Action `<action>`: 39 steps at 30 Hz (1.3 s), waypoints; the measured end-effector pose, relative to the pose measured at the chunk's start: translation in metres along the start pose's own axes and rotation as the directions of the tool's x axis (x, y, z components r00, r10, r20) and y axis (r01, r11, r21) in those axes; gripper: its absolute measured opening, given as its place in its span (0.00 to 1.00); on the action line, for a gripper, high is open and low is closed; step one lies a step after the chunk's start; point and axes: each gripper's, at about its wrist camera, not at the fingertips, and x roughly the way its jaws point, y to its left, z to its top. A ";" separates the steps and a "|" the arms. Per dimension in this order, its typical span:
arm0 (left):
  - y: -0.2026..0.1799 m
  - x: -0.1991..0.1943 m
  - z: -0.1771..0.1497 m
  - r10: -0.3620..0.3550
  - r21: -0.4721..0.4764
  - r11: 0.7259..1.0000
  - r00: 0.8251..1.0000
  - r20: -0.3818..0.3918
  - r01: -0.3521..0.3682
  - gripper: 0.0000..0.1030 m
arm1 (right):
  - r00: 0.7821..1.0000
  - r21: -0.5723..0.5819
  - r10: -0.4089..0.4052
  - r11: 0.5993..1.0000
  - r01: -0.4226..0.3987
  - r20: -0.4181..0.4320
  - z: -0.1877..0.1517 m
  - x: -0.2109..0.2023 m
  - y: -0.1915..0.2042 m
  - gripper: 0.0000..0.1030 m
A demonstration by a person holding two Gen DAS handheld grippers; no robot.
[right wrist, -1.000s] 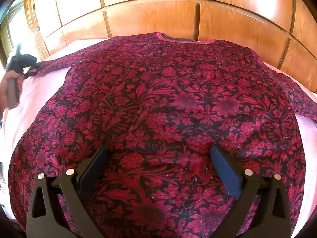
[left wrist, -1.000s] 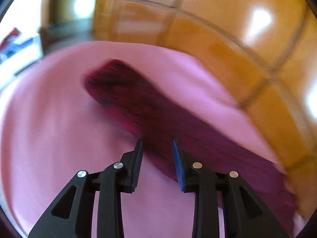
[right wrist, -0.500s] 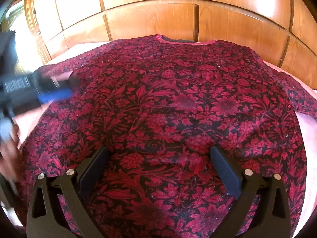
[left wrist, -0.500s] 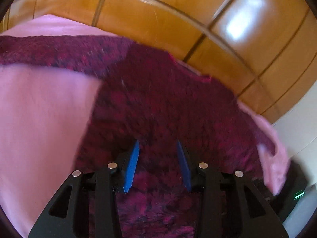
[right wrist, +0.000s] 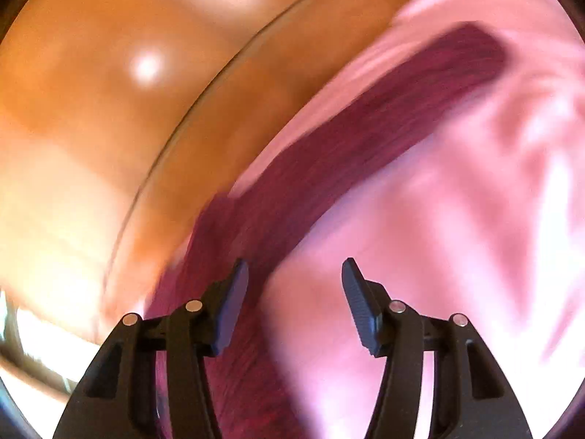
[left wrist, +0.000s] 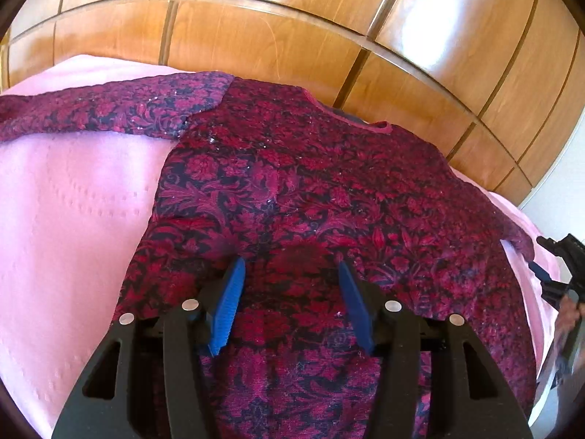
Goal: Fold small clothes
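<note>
The left claw [left wrist: 289, 307], its jaws just opened to a middling gap with nothing gripped, is poised over the top [left wrist: 329, 197], which lies flat on the pink bed [left wrist: 73, 219], collar at 12 o'clock. The right claw [right wrist: 294, 301], just narrowed and empty, is seen blurred beside a sleeve [right wrist: 384, 131] running toward 1 o'clock. The cuff should be pinched and laid across the body, with the cloth kept smooth.

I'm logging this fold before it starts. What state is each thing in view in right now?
Red floral top: spread flat, unfolded, one sleeve stretched out sideways.
Sleeve: lying straight on the sheet, blurred.
Left claw: open, jaws just been opening, nothing gripped.
Right claw: open, jaws just been closing, nothing between them.
Pink sheet: smooth.
</note>
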 end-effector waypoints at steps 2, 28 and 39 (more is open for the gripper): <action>0.001 0.000 0.000 -0.004 -0.005 1.000 1.000 -0.001 0.004 0.51 | 0.999 0.123 0.000 0.992 -0.006 0.050 0.033 -0.005 -0.037 0.52; -0.002 0.007 0.003 0.017 0.012 1.000 0.999 -0.028 -0.017 0.54 | 0.837 -0.034 -0.530 0.842 0.539 0.139 0.125 0.049 -0.079 0.09; -0.006 0.008 0.003 -0.001 0.026 1.000 1.000 -0.031 0.002 0.62 | 0.886 -0.268 -0.418 0.847 0.460 0.199 0.122 0.030 0.022 0.09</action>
